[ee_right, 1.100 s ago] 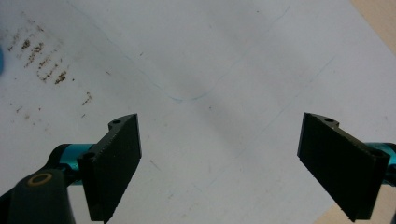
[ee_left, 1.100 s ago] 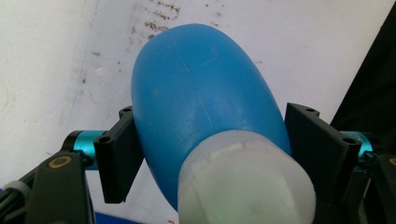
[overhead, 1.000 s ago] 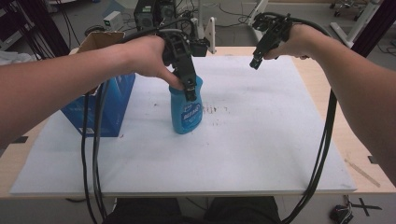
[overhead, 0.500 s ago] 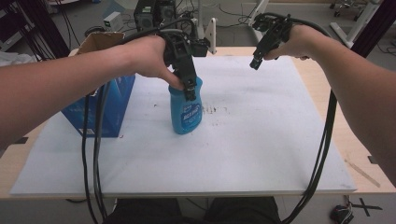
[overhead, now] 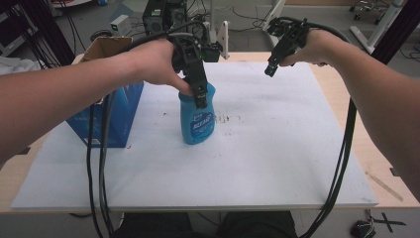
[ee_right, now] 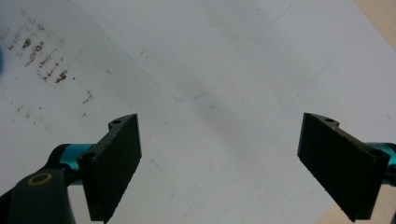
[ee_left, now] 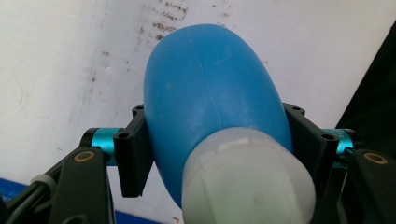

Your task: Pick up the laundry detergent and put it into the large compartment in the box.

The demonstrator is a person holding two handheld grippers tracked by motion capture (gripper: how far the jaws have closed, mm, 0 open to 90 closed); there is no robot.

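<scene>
A blue plastic bottle point(overhead: 198, 119) with a pale cap point(ee_left: 247, 182) stands upright on the white sheet point(overhead: 257, 158) left of centre. My left gripper point(overhead: 200, 96) comes down on it from above. Its jaws have just been closing with the bottle point(ee_left: 210, 84) between them, and both pads point(ee_left: 133, 158) now press on its shoulders just below the cap. My right gripper point(overhead: 270, 69) hangs above the sheet's far right part, apart from the bottle. In the right gripper view the right gripper point(ee_right: 219, 154) stands wide open over bare white sheet, nothing between its jaws.
A blue carton point(overhead: 119, 116) with an open brown top stands at the sheet's left edge, close to my left forearm. Black cables point(overhead: 99, 163) trail from both grippers off the table's near edge. Dark smudges point(overhead: 228, 119) mark the sheet right of the bottle. Equipment stands beyond the far edge.
</scene>
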